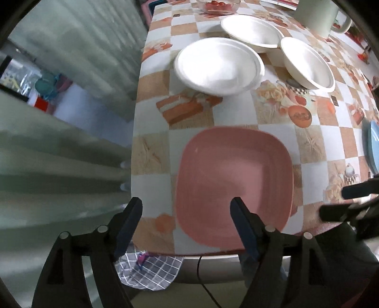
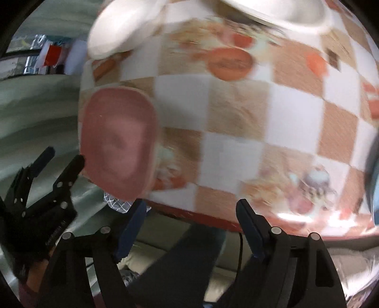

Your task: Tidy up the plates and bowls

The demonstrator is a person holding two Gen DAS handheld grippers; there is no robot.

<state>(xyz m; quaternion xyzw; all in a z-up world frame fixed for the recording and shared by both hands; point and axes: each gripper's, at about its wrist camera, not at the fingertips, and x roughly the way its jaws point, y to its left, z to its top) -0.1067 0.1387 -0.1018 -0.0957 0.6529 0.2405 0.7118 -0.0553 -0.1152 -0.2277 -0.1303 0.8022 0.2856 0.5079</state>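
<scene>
Your left gripper (image 1: 186, 210) is spread wide and grasps nothing; it hovers over the near edge of the table (image 1: 236, 118), one finger off the near left corner and the other above the pink plate (image 1: 234, 187). That square plate is the only pink one, lying flat just inside the near edge, toward the left corner.

Your right gripper (image 2: 190, 212) is likewise released and empty, poised just off the near edge. Its view is smeared, but the pink plate (image 2: 118, 142) shows to its left, with your left gripper (image 2: 65, 154) beside that plate.

Farther in you have three white pieces: one round white plate (image 1: 219, 66) toward the left edge, and two white bowls, one (image 1: 252, 32) behind it and one (image 1: 308, 62) to its right, their rims close together. A blue plate (image 1: 374, 147) peeks in at the right side.

Near the far edge stand a pale jug (image 1: 317, 16) and a glass dish of red fruit (image 1: 218, 6). A checked cloth (image 1: 151, 270) hangs below the near edge, with a thin black cable (image 1: 201, 277) beside it. The table's checked covering carries pictures; no writing on it can be read.
</scene>
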